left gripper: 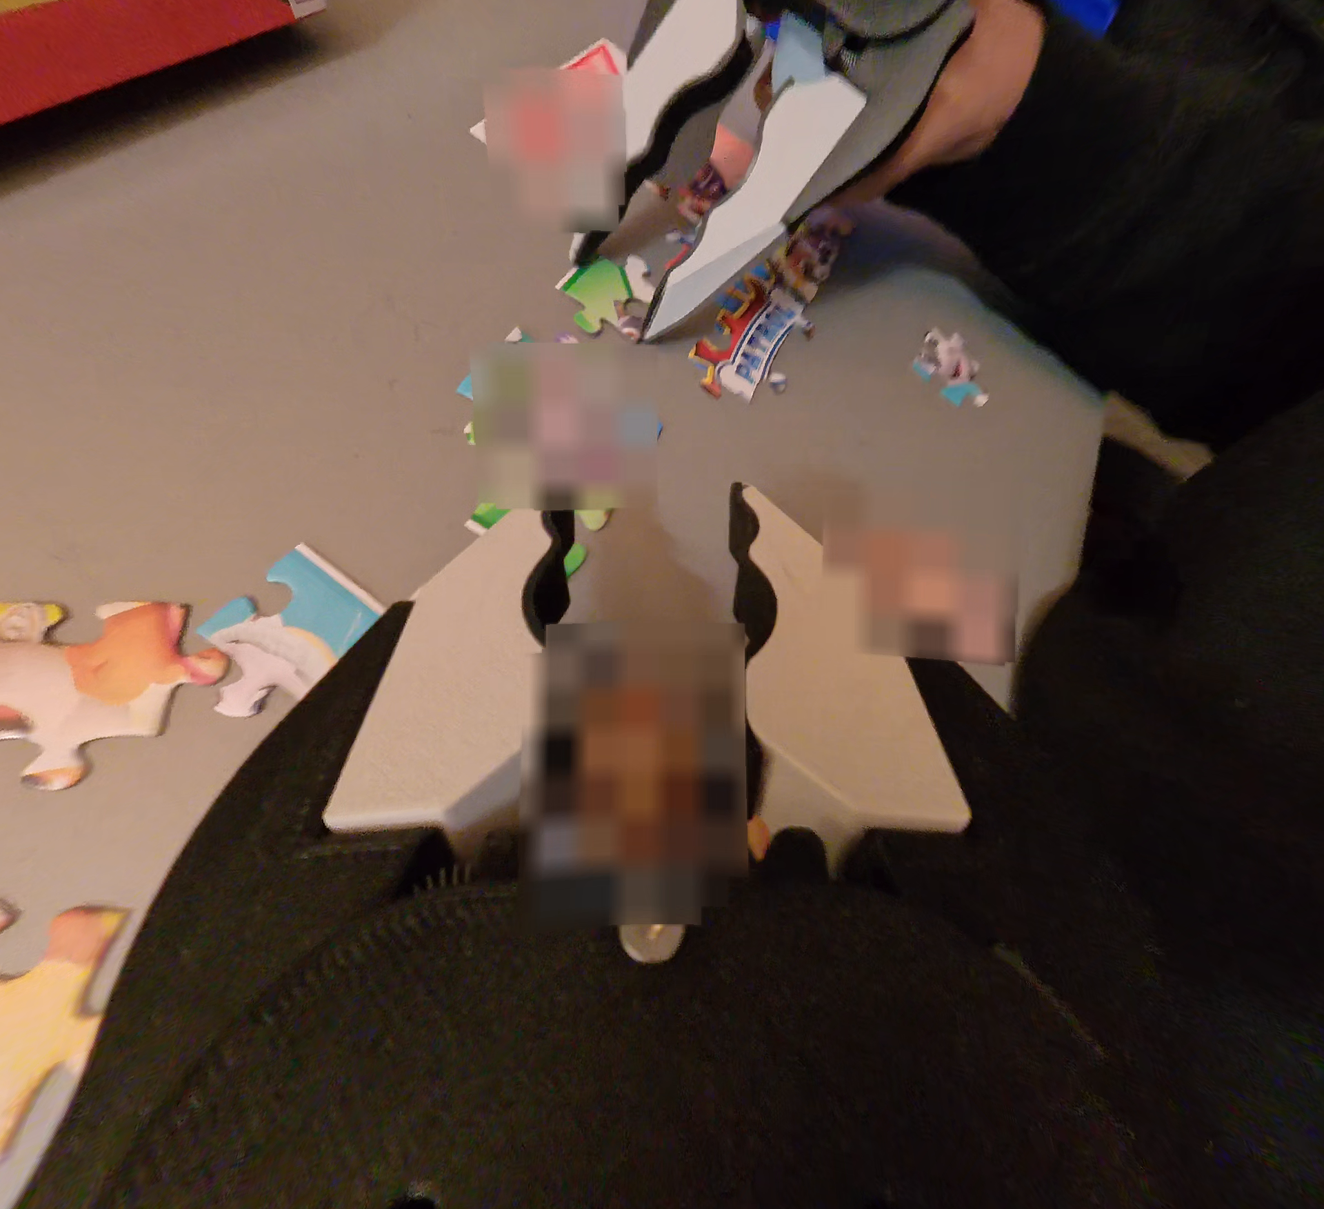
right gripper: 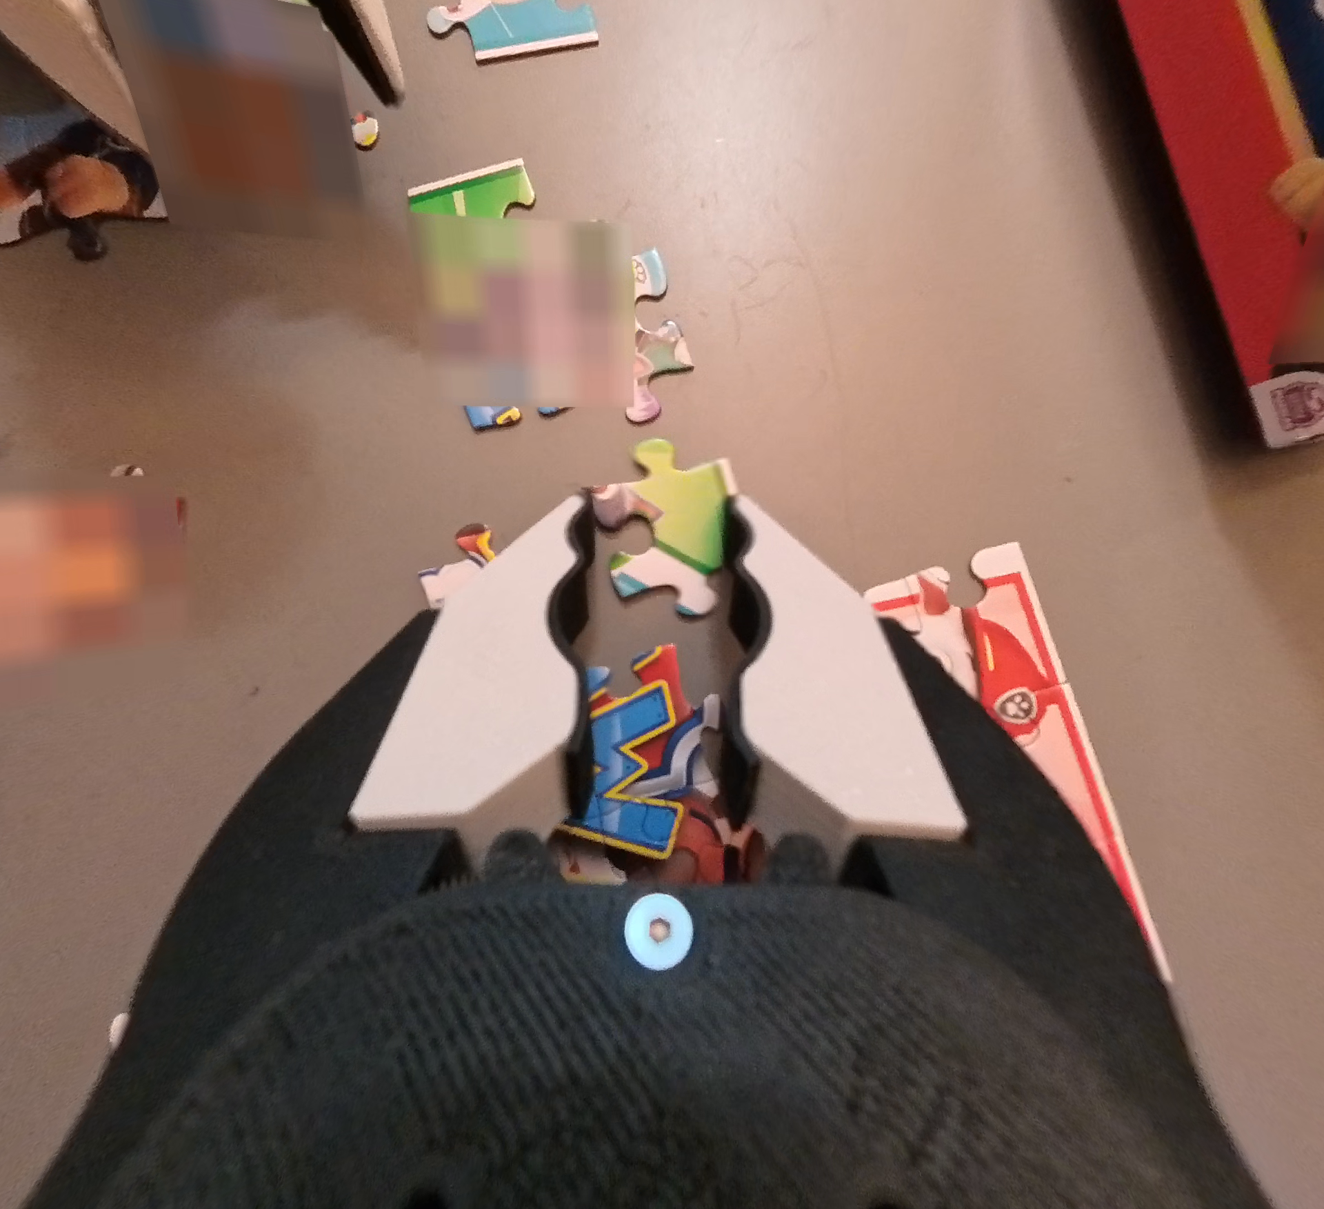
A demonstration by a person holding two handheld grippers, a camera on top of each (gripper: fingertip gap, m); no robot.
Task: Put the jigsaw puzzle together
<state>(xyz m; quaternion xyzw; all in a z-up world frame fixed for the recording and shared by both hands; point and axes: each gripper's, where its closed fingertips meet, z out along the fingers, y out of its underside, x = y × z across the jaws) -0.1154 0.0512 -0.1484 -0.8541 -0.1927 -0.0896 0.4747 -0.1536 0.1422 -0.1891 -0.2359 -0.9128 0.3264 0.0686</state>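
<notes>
R gripper [right gripper: 659,508] half closed, pads on edges of green piece [right gripper: 680,515] flat on table [right gripper: 860,243]. L gripper [left gripper: 648,508] part open, hold can't tell. Other pieces [right gripper: 530,21] mostly loose, scattered.

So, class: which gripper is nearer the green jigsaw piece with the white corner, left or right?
Right. The right gripper has the green piece between its fingertips; the left gripper hangs farther off, over bare table.

Your matt grey plastic fingers [right gripper: 501,659] stand over a smooth, dull grey worktop [right gripper: 860,243]; the glossy green cardboard puzzle piece [right gripper: 688,515] and glossy red cardboard box [right gripper: 1182,135] catch light.
</notes>
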